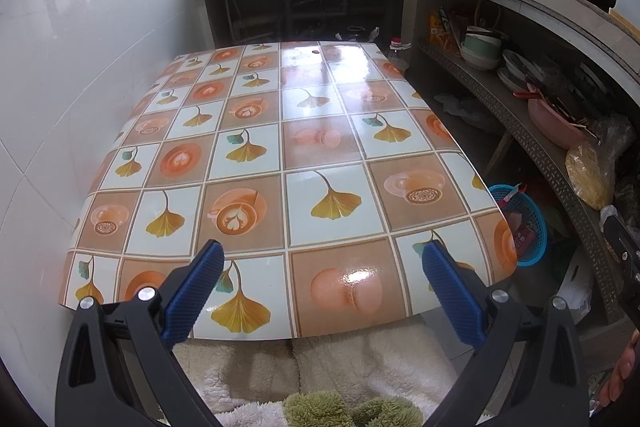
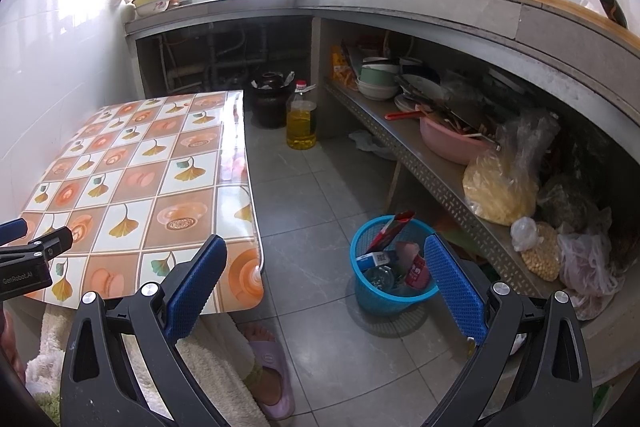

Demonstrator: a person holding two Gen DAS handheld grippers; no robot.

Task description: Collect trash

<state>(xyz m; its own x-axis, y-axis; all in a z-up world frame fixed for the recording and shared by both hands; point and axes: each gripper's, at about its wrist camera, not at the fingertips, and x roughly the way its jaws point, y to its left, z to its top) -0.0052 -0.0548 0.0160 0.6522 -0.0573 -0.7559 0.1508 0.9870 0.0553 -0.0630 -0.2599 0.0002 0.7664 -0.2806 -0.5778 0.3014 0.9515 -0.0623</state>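
A blue plastic basket (image 2: 390,293) stands on the grey floor right of the table and holds several wrappers, a small box and a clear cup. The same basket (image 1: 530,227) peeks past the table's right edge in the left wrist view. My right gripper (image 2: 325,255) is open, empty, held above the floor with its right pad just in front of the basket. My left gripper (image 1: 323,261) is open and empty over the near edge of the table (image 1: 312,131), whose patterned cloth shows only one small dark speck (image 1: 315,51) at the far end. The left gripper (image 2: 24,255) also shows in the right wrist view.
A bottle of oil (image 2: 301,121) and a dark jar (image 2: 270,99) stand on the floor beyond the table. A low shelf (image 2: 436,179) on the right carries bowls, a pink basin and bags. A person's foot in a slipper (image 2: 272,375) rests below, beside fluffy clothing.
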